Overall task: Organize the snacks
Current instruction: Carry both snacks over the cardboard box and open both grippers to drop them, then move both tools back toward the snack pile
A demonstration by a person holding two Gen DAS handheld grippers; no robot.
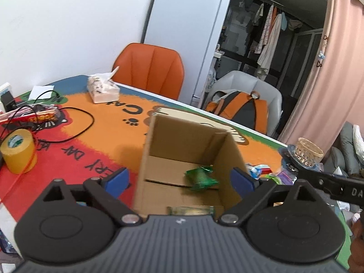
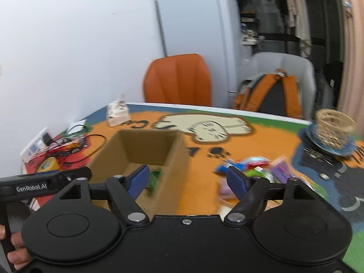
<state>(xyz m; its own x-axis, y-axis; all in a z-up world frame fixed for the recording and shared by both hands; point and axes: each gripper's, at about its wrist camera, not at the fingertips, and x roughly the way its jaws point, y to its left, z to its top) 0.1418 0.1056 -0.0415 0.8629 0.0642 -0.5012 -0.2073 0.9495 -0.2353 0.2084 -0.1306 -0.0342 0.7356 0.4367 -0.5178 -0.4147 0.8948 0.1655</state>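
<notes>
On bench (image 1: 95,134), centre: open cardboard box (image 1: 188,141) w/ green snack packet (image 1: 201,177) lying on its floor, plus a flat striped packet (image 1: 191,210) at near wall. Left gripper (image 1: 179,178): jaws released, spread wide either side of box, nothing between pads. Right gripper (image 2: 188,179): jaws released, empty, over box's right wall; left pad (image 2: 138,178) above box interior. Loose snack pile (image 2: 252,168) on bench, right of box, near woven basket (image 2: 334,128). Tape roll (image 1: 18,151), tissue pack (image 1: 102,88) & cable (image 1: 75,125) lie left of box
</notes>
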